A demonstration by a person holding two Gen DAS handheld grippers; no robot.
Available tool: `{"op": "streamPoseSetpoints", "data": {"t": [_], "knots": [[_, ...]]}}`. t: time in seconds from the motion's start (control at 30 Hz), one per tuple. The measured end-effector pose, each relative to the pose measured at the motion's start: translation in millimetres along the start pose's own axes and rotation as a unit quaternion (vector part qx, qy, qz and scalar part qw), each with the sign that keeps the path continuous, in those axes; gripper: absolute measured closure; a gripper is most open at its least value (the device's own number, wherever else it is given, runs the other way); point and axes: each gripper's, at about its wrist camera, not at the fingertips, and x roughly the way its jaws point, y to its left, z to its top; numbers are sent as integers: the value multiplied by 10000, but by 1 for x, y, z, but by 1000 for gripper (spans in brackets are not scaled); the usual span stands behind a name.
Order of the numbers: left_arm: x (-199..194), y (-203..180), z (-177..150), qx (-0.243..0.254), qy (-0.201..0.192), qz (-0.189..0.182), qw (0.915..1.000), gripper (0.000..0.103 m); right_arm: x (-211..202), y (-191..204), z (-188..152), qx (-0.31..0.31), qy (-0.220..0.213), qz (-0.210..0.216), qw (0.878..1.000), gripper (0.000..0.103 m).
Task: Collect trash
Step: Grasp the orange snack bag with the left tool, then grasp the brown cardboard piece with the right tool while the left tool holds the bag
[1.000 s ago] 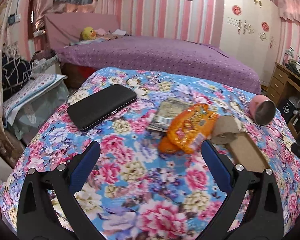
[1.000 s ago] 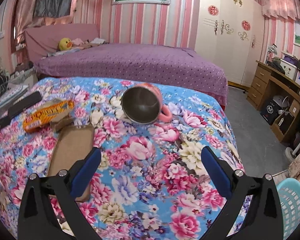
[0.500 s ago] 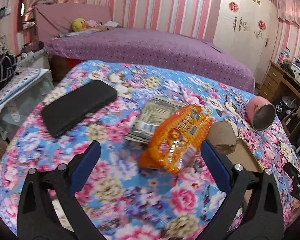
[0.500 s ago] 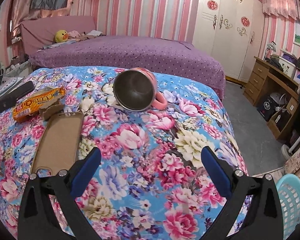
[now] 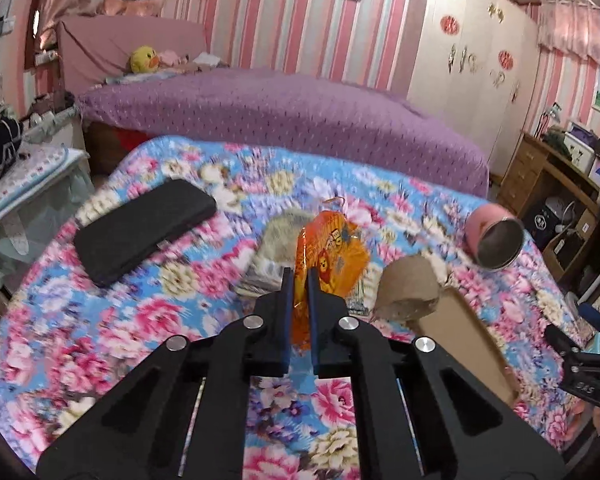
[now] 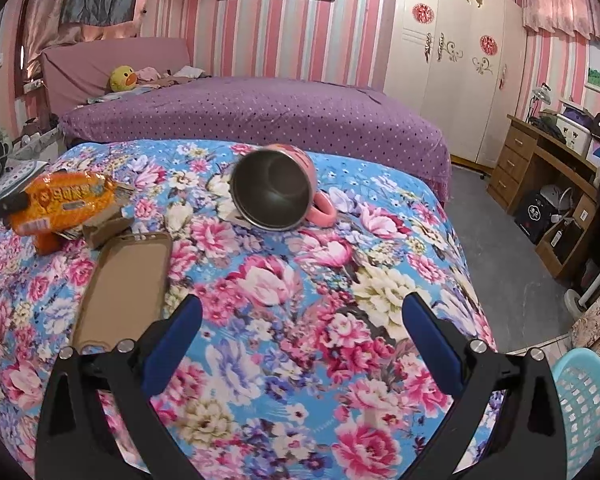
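Observation:
My left gripper (image 5: pixel 299 280) is shut on an orange snack wrapper (image 5: pixel 332 252), whose near end is pinched between the blue pads and lifted off the floral cloth. Under and behind the wrapper lies a flat grey-green packet (image 5: pixel 274 240). A crumpled brown cardboard piece (image 5: pixel 410 290) sits just right of it. From the right wrist view the orange snack wrapper (image 6: pixel 70 204) shows at far left, with the left gripper's black tip on it. My right gripper (image 6: pixel 300 322) hangs open over the cloth with nothing between its fingers.
A black case (image 5: pixel 144 230) lies at left. A tan phone case (image 6: pixel 128 280) lies near my right gripper, and a pink mug (image 6: pixel 278 192) lies on its side. A turquoise basket (image 6: pixel 584 408) stands on the floor at lower right. A purple bed (image 6: pixel 260 116) is behind.
The left gripper moved in over the orange wrapper and went from wide open to shut on it, lifting its near end. The right gripper stayed open and in place.

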Motion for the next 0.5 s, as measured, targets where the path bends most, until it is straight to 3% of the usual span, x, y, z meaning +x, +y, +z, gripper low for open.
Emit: {"op": "streamPoseSetpoints", "data": {"t": [0.23, 0.5], "knots": [[-50, 32, 12, -84, -443, 43, 9990, 98, -6, 41, 13, -265, -146, 230, 9993, 5], [-43, 81, 10, -300, -138, 501, 9982, 98, 20, 111, 38, -480, 33, 769, 9959, 5]]}}
